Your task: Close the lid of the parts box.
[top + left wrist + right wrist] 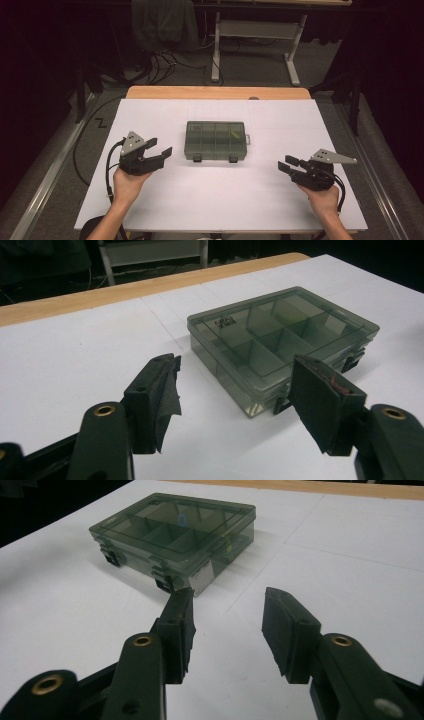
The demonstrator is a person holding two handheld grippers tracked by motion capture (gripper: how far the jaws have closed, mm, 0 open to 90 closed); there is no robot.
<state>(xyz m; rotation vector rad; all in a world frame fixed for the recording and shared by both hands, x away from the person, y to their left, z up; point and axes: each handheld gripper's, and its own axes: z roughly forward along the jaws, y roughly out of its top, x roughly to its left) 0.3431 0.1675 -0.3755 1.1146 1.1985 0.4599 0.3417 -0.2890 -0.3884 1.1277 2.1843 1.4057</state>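
Both grippers are held empty with jaws apart, nothing pinched yet. The left gripper [159,151] is kept low over the white table [210,200], angled inward, its wrist coming up from the near edge. The right gripper [290,166] is mirrored on the other side, also tilted inward and a bit nearer the table's near edge.

The box [216,140] sits ahead and between the two, lid shut, near the left gripper and well apart from the right. From the left gripper view the box [282,340] lies just beyond the right-hand pad, with the latches [352,361] on the side facing the person. In the right gripper view it is found further out, ahead and to the left.

Best bet for the approach: the box should probably be steadied by one gripper at a corner while a latch is worked by the other. Jaws should be kept wide until a pad is lined up with a latch tab, since the box looks like it could be slid easily on the smooth sheet. A slow, level approach is advised.
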